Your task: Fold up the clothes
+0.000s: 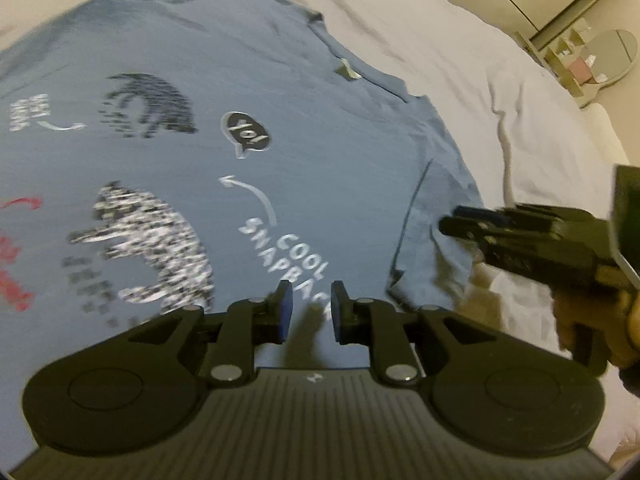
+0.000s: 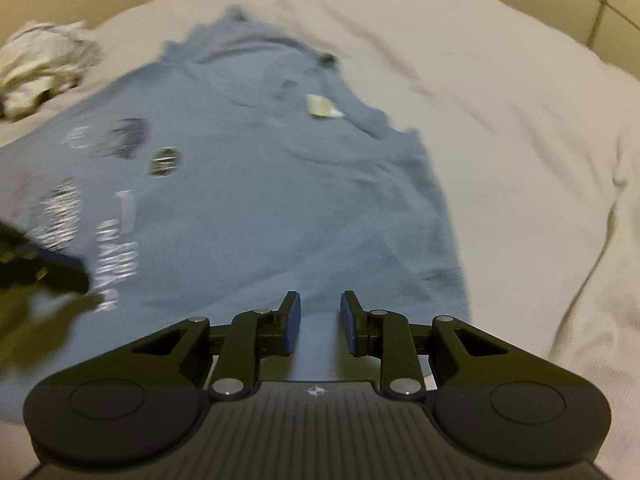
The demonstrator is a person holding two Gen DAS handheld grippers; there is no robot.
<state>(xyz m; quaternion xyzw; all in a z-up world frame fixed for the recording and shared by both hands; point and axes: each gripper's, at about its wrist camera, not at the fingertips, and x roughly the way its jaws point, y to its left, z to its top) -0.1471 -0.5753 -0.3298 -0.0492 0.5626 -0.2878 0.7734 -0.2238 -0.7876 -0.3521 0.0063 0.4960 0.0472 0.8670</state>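
Observation:
A blue printed T-shirt lies spread flat on a white bed sheet, its print facing up with the words "COOL SNAPBACK". My left gripper hovers open above the print, nothing between its blue pads. My right gripper is open over the plain blue cloth of the T-shirt near its right side. In the left wrist view the right gripper reaches in from the right over the sleeve, held by a hand. The left gripper's tip shows blurred at the left edge of the right wrist view.
A crumpled pale garment lies on the bed at the far left. A small shelf unit with a round mirror stands on the floor beyond the bed. A white label sits by the shirt's collar. Bare sheet stretches to the right.

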